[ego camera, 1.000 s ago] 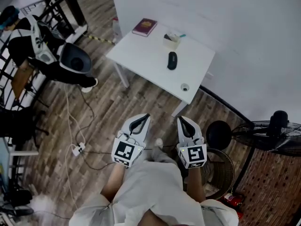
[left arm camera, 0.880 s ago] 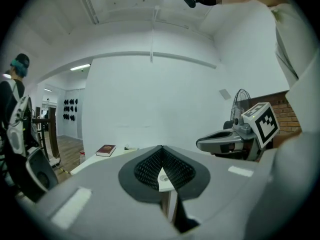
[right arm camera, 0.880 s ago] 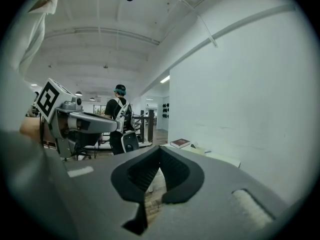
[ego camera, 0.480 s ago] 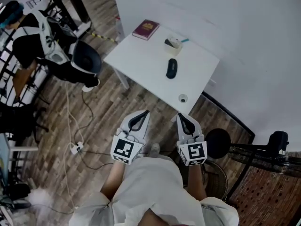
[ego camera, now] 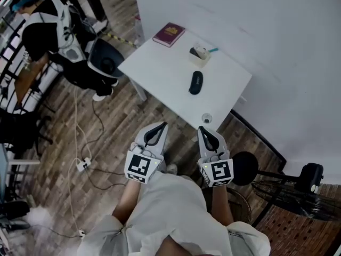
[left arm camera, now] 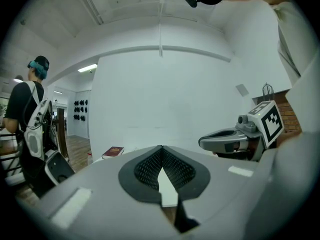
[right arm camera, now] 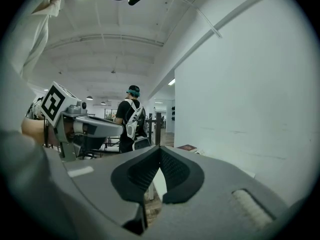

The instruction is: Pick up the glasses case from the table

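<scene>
The glasses case [ego camera: 195, 82], a dark oval, lies near the middle of the white table [ego camera: 160, 71] in the head view. Both grippers hang over the wooden floor short of the table's near corner. My left gripper [ego camera: 160, 126] is shut with nothing in it; its jaws meet at the tip in the left gripper view [left arm camera: 161, 147]. My right gripper [ego camera: 202, 129] is also shut and empty, its jaws closed in the right gripper view [right arm camera: 159, 148]. The case is hidden behind the jaws in both gripper views.
On the table lie a red book [ego camera: 169, 34], a small box with items [ego camera: 200, 53] and a small round thing [ego camera: 206, 118] near the front corner. A person [ego camera: 53, 25] with a backpack stands at the left by a black chair [ego camera: 105, 63]. Cables [ego camera: 82, 164] cross the floor; a fan [ego camera: 303, 188] stands at the lower right.
The table has come nearer to both grippers in the head view. The person at the left has shifted closer to the table. Both grippers stay shut.
</scene>
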Demonstrator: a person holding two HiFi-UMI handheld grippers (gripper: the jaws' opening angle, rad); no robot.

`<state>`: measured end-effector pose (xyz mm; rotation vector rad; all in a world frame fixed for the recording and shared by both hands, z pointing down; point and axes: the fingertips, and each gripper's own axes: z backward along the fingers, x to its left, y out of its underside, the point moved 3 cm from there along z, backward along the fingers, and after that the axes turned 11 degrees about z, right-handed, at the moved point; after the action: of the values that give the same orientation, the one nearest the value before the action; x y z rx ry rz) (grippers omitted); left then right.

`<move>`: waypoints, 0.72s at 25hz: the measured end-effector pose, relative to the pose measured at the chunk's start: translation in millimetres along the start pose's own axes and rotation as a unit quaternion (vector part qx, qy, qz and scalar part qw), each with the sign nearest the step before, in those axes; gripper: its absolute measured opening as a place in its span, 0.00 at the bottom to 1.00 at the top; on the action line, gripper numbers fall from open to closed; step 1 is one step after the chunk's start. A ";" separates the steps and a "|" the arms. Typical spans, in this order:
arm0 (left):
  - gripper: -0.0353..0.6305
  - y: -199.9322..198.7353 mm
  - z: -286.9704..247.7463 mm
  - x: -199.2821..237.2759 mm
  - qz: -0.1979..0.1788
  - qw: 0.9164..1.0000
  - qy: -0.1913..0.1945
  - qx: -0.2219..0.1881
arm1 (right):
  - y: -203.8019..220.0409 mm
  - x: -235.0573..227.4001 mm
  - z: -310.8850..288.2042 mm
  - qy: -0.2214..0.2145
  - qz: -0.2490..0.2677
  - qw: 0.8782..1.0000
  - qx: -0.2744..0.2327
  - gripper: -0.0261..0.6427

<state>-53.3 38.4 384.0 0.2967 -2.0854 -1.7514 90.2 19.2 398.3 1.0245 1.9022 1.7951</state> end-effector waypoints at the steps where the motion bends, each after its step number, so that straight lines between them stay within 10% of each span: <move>1: 0.08 -0.5 -3.8 1.8 0.000 1.000 0.002 -0.001 | 0.2 -1.7 -2.8 0.000 0.001 1.000 0.000 0.04; 18: 0.08 -3.7 -110.6 67.1 0.016 0.998 0.047 0.025 | 15.0 -54.2 -97.4 0.014 -0.004 0.999 0.046 0.04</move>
<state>-66.2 -88.4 406.4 0.3507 -2.0584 -1.6354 65.7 -89.3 414.8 1.0253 2.0193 1.7419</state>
